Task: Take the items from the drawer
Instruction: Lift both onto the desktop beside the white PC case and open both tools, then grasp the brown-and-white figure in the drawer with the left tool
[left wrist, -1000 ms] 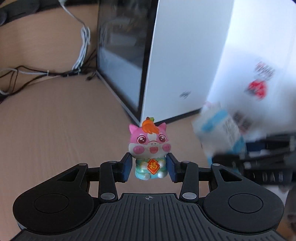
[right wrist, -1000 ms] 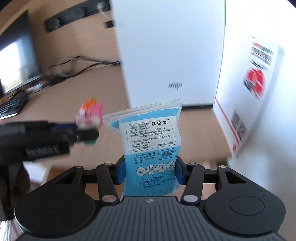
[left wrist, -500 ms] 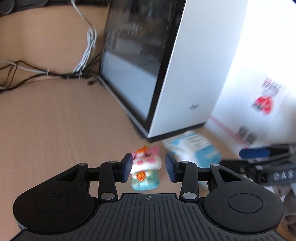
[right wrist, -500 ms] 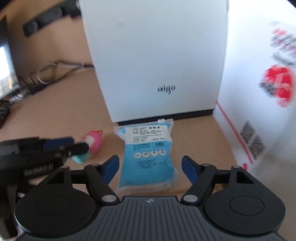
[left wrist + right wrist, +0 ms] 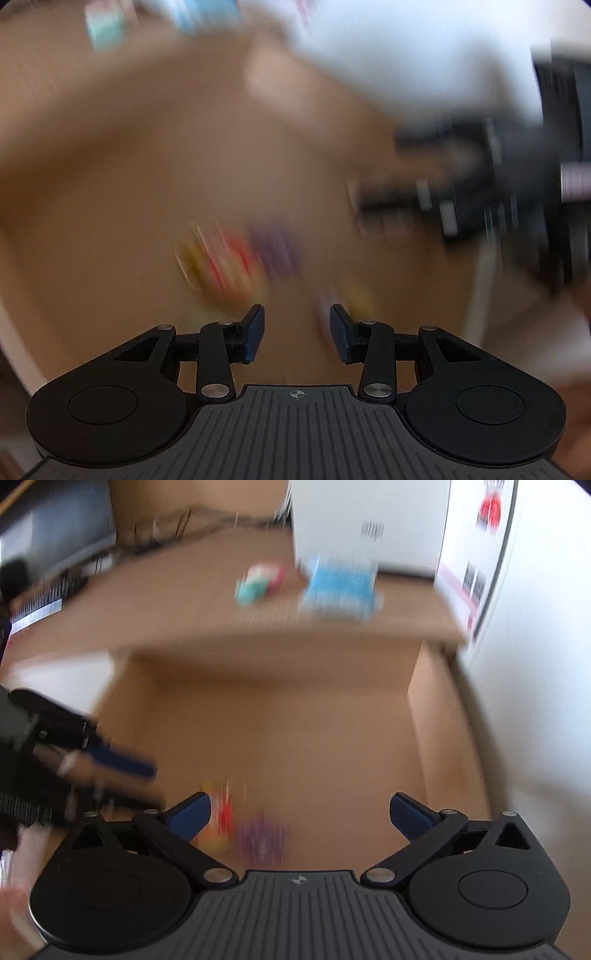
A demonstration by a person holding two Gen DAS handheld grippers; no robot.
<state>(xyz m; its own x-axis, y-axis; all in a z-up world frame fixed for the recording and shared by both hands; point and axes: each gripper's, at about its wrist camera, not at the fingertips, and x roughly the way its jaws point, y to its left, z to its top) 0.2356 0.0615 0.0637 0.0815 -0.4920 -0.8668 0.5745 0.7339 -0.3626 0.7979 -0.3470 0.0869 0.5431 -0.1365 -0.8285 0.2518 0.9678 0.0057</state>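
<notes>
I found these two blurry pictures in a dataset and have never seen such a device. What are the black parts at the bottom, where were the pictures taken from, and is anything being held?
A person holds a two-finger gripper in each hand, with a camera on each looking forward along its fingers. The black parts are the grippers themselves. One picture is from the left gripper, the other from the right gripper. Both hold nothing: the left stands open and the right's jaws are opening wide. On the desk top lie a pink toy figure and a blue packet. Below is an open wooden drawer holding small colourful items, too blurred to name.
</notes>
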